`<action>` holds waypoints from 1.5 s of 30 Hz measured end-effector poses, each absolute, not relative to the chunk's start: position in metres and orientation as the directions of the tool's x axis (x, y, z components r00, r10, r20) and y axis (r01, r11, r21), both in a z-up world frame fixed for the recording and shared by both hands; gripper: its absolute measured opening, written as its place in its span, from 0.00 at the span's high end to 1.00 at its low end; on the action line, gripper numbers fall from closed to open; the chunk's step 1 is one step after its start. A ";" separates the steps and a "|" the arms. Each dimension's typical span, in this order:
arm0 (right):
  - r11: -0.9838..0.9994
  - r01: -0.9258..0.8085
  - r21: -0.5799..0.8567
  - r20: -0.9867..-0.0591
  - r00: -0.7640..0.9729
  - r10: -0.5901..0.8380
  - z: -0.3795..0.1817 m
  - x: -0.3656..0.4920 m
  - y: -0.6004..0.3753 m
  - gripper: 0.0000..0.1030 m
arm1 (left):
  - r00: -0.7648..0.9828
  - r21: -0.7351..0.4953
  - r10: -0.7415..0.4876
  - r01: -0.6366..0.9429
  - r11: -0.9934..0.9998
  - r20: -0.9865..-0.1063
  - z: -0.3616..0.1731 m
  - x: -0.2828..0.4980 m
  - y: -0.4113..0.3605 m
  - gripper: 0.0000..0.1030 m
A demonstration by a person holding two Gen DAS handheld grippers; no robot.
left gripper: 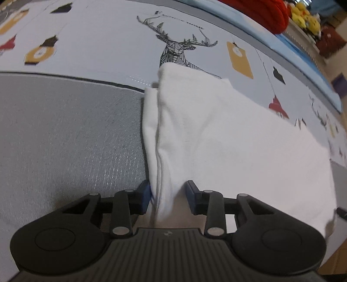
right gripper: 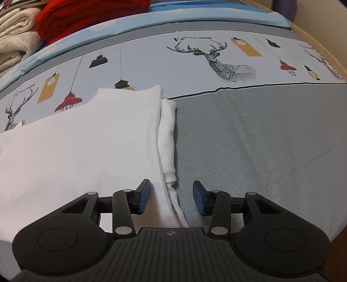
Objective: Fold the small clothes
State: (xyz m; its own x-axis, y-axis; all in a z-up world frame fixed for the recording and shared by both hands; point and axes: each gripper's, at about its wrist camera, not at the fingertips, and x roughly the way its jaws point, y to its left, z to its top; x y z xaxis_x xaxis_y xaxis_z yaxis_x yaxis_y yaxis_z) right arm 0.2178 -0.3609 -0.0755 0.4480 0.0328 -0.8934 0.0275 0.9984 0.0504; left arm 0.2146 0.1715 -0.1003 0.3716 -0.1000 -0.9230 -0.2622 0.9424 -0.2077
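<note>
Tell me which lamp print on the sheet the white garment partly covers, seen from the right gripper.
The black lantern: the white garment hides its lower edge. The other lamps show whole.

A bedroom in a home, by the look of it: ahead of the claw spreads a bedsheet (right gripper: pixel 151 63) printed with deer heads and hanging lanterns, grey below. Far off to the claw's upper left, folded cream towels (right gripper: pixel 13 45) and a red knit (right gripper: pixel 86 17) sit stacked. Possibly yellow plush toys (left gripper: pixel 305 17) beyond, too blurred to confirm.
</note>
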 end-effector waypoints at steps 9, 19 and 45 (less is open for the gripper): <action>0.999 -0.005 0.040 -0.867 0.497 0.037 -0.057 0.212 -0.353 0.57 | 0.423 -0.103 -0.047 -0.109 0.989 -0.905 -0.088 0.209 0.155 0.92; 1.000 0.007 -0.009 -0.866 0.499 -0.012 -0.070 0.209 -0.345 0.57 | 0.399 -0.026 0.034 -0.142 0.990 -0.916 -0.077 0.187 0.191 0.88; 0.994 -0.086 -0.063 -0.853 0.522 -0.009 -0.072 0.212 -0.330 0.57 | 0.398 0.033 0.066 -0.088 0.996 -0.915 -0.087 0.196 0.185 0.86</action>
